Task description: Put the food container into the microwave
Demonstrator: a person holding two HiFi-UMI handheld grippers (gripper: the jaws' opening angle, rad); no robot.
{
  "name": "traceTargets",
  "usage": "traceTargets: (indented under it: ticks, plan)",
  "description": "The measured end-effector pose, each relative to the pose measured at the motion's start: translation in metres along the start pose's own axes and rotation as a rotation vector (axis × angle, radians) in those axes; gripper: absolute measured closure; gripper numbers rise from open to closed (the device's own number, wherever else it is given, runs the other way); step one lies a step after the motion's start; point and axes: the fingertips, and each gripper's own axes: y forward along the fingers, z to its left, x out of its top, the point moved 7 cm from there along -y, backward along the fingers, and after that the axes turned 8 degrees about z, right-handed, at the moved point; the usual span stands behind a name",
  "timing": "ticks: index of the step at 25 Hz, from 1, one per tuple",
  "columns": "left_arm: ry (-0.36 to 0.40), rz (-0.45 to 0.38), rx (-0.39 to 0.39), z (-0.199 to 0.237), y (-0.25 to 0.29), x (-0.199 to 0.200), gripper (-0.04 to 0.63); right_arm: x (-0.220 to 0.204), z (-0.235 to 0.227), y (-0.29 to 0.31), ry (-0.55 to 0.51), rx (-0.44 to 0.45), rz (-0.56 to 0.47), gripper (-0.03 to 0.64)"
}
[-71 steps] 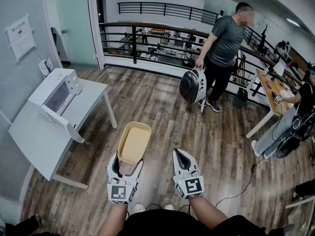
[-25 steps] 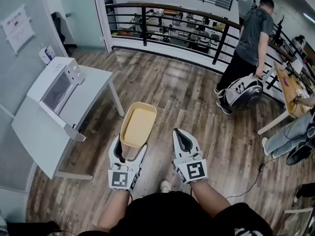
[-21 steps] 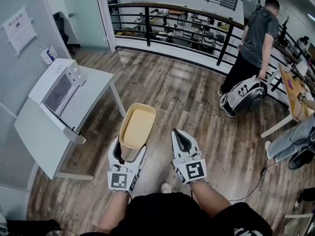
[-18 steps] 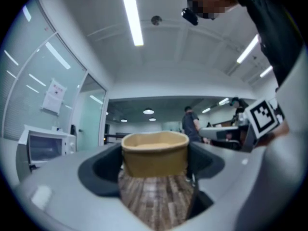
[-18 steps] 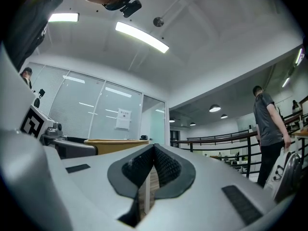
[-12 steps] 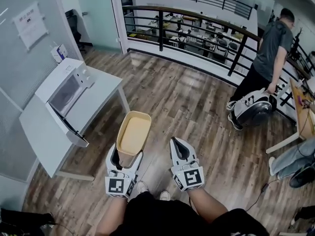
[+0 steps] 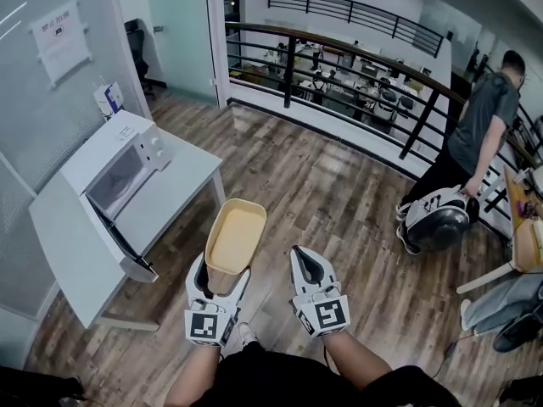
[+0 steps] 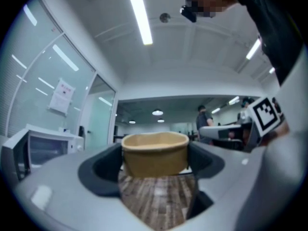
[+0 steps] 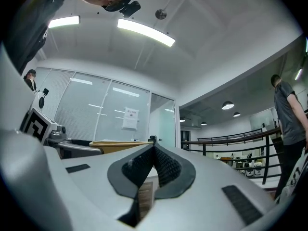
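- The container (image 7: 234,236) is clamped level in the left tool (image 7: 219,271), so nothing is spilled.
- The right tool (image 7: 304,263) is held closed, empty.
- The microwave (image 7: 114,170) is seen open for loading.

Your food container (image 7: 234,236) looks like matt tan paper pulp, your left gripper (image 7: 222,273) and right gripper (image 7: 307,265) have smooth pale plastic shells, the right's dark pads (image 9: 166,167) are rough-ribbed, and the floor (image 7: 339,193) is grained wood plank.
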Motion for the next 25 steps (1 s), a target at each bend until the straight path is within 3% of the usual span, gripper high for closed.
traceTargets:
  ticks: [15, 25]
  plan:
    - [-0.002, -0.044, 0.049, 0.120, 0.045, 0.007, 0.171, 0.019, 0.030, 0.139, -0.055, 0.056, 0.009, 0.611]
    - [-0.032, -0.033, 0.142, 0.163, 0.054, 0.001, 0.170, 0.018, 0.046, 0.194, -0.047, 0.157, 0.003, 0.611]
